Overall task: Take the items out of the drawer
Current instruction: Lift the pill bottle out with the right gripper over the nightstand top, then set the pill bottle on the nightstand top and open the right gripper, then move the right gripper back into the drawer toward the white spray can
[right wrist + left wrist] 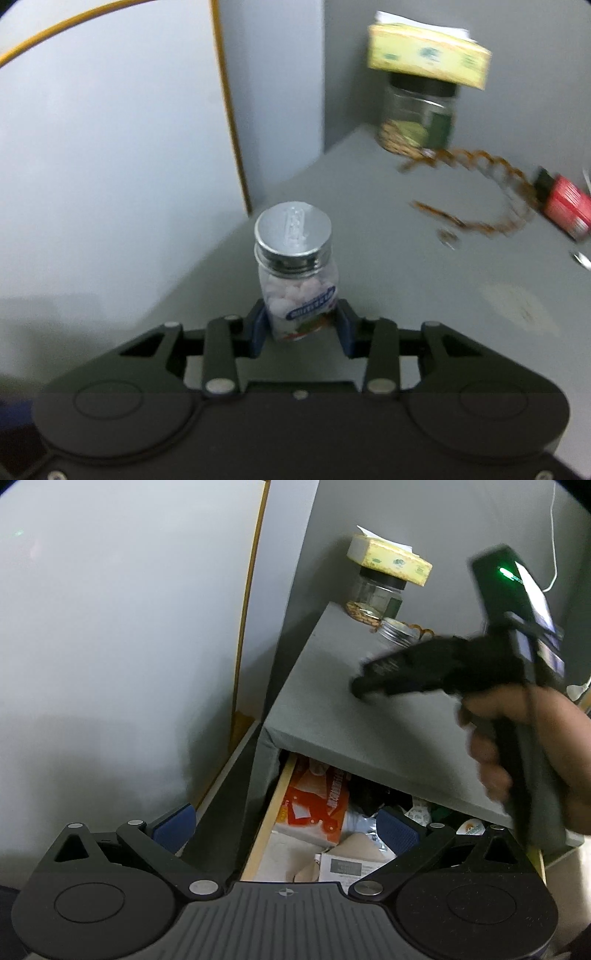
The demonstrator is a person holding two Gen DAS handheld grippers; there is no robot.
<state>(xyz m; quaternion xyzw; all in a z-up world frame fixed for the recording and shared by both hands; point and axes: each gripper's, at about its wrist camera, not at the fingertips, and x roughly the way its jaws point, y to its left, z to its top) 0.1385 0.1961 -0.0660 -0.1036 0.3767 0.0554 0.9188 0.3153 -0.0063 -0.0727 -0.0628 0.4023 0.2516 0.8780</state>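
Note:
In the right wrist view my right gripper (301, 326) is shut on a small clear bottle of pale candies (297, 277) with a silver cap, held upright over the grey cabinet top (424, 295). The left wrist view shows the same gripper (369, 679) over the cabinet top (332, 701), with the bottle's silver cap (397, 631) showing. My left gripper (288, 827) is open and empty above the open drawer (266, 823), which holds an orange packet (314, 805), papers and wrappers.
At the back of the cabinet top stands a glass jar (419, 114) with a yellow-green box (424, 50) on its lid. A brown chain (480, 192) and a red box (567, 210) lie at the right. A wall and an orange-edged panel (247, 602) stand at the left.

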